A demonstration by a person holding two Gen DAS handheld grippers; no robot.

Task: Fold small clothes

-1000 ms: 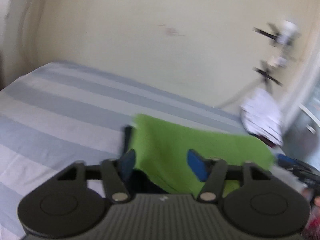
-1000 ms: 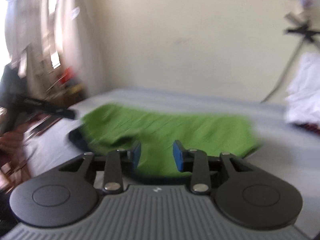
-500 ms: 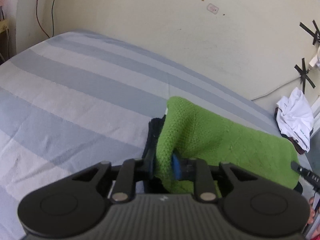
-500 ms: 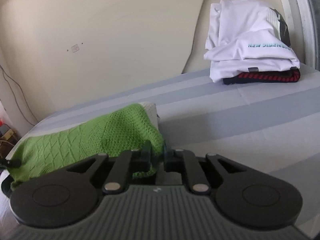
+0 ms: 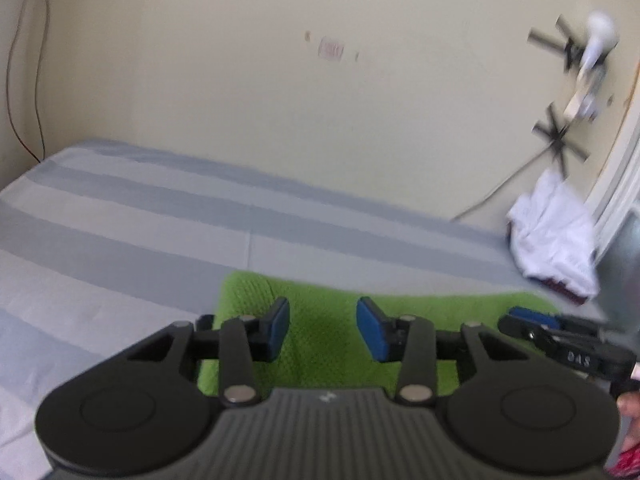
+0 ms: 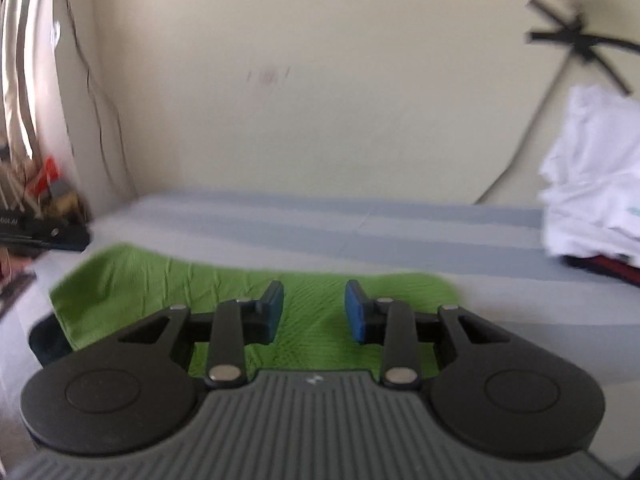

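Observation:
A green knit garment [image 5: 424,312] lies folded flat on the striped grey bed [image 5: 160,232]. My left gripper [image 5: 325,326] hovers over its left end. The jaws are opening, the blue pads [image 5: 280,320] stand apart, and nothing is pinched between them. In the right wrist view the same green garment [image 6: 152,280] stretches across the bed [image 6: 400,236], with a dark piece [image 6: 46,344] peeking out under its left end. My right gripper [image 6: 315,311] sits above the garment's near edge, its jaws opening too and its pads off the cloth. Each gripper shows at the edge of the other's view.
A stack of folded white clothes [image 5: 556,236] over a dark red item rests at the bed's far right by the wall, and it also shows in the right wrist view [image 6: 592,184]. A cable and black tape crosses [image 6: 576,44] mark the wall. Clutter [image 6: 52,196] sits past the bed's left side.
Half a second ago both grippers were shut on the green garment's edge. Both have let go and drawn back, and the garment now lies flat.

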